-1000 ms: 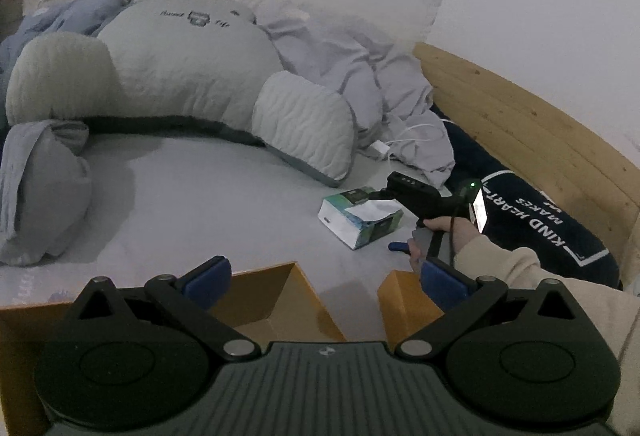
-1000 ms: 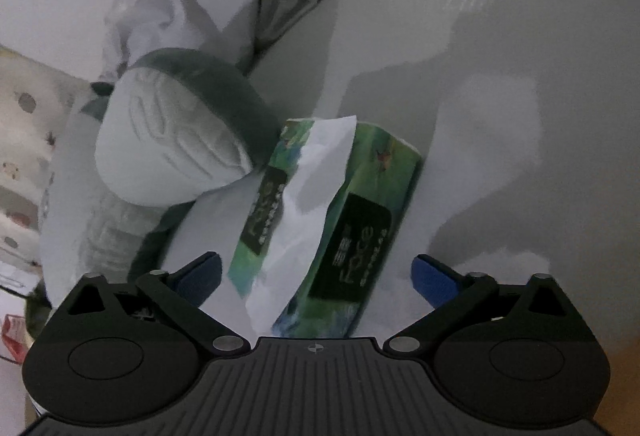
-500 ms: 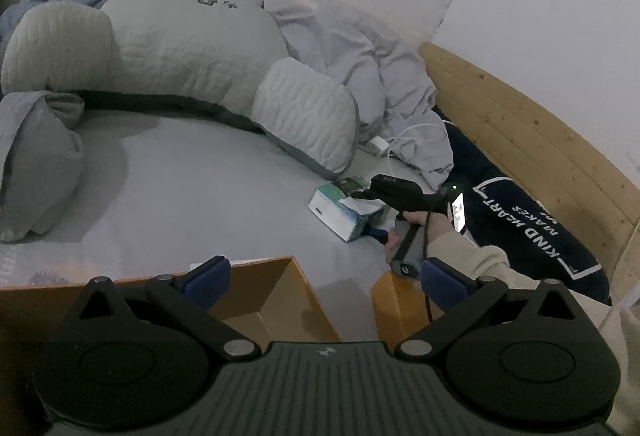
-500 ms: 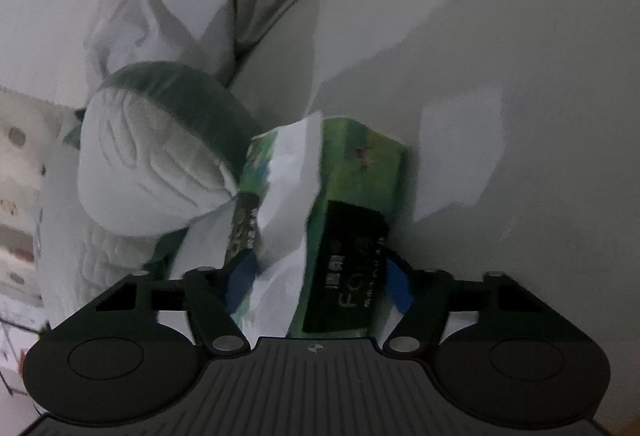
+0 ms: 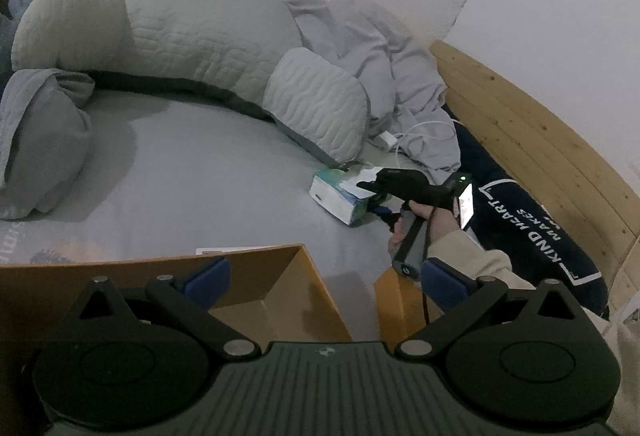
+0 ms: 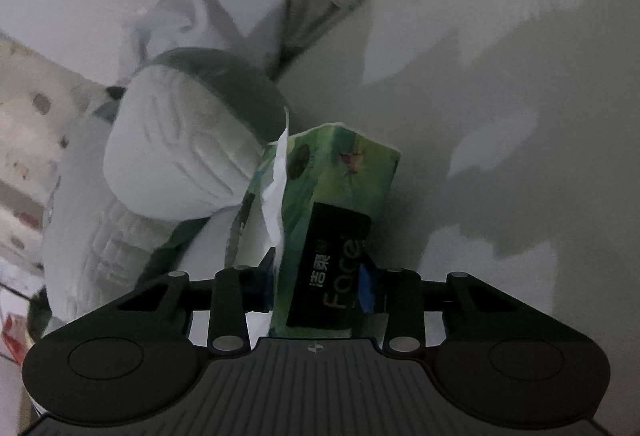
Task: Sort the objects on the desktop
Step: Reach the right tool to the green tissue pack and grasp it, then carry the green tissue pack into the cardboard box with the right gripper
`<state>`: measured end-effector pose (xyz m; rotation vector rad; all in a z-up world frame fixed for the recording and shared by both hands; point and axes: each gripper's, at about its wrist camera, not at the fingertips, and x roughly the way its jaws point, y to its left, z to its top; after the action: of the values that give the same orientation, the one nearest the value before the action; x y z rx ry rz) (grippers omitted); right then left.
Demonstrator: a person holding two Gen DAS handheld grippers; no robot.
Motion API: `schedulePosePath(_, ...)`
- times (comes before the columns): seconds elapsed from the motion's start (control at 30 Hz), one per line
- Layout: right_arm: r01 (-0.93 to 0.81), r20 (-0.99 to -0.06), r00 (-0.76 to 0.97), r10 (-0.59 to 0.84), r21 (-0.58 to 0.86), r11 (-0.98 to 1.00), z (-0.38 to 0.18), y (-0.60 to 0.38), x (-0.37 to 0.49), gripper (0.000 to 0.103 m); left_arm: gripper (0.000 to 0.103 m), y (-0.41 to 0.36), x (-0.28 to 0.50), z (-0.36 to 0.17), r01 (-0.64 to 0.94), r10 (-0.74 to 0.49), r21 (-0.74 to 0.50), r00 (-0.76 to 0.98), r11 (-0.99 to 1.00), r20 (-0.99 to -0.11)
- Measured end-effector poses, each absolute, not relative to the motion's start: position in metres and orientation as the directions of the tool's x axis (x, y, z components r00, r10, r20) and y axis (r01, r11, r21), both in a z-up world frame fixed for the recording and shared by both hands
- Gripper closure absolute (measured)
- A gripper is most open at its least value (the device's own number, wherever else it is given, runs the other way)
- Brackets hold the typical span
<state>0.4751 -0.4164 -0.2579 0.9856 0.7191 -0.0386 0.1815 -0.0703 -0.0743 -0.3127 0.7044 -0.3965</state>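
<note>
Our right claw (image 6: 316,288) clamps the green tissue pack (image 6: 336,220), blue pads pressing both its sides; it lies on the bed sheet (image 6: 500,140) touching a quilted cushion (image 6: 180,160).

Dim, bluish light; soft shadows; fisheye bending at edges; slight blur.

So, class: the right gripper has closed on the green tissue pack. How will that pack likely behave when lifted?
The tissue pack looks like a soft film wrapper, so it will probably dent between the right gripper fingers rather than stay stiff. It is likely light for its size. The loose tissue sticking out may flop or catch.
</note>
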Motion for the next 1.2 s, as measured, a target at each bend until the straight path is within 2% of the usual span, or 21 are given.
schedulePosePath(0.3,0.234,-0.515,0.804,0.297,0.733,0.639,-0.210,-0.418,0.430,0.062,0.000,-0.063,0.170,-0.064,0.226,-0.429,-0.399,0.718,0.888,-0.548)
schedulePosePath(0.53,0.154,-0.483,0.812,0.328,0.719,0.678,-0.144,-0.407,0.368,0.062,0.000,-0.050,0.140,-0.049,0.198,-0.421,-0.432,0.747,0.880,-0.514)
schedulePosePath(0.63,0.106,-0.466,0.817,0.340,0.701,0.705,-0.113,-0.398,0.340,0.062,0.000,-0.052,0.125,-0.042,0.200,-0.388,-0.385,0.767,0.901,-0.510)
schedulePosePath(0.93,-0.031,-0.402,0.806,0.434,0.704,0.710,-0.037,-0.378,0.256,0.062,0.000,-0.034,0.083,-0.010,0.187,-0.350,-0.368,0.821,0.911,-0.450)
schedulePosePath(1.2,-0.133,-0.389,0.753,0.530,0.699,0.703,-0.005,-0.346,0.193,0.062,0.000,-0.004,0.042,0.007,0.134,-0.288,-0.362,0.863,0.923,-0.416)
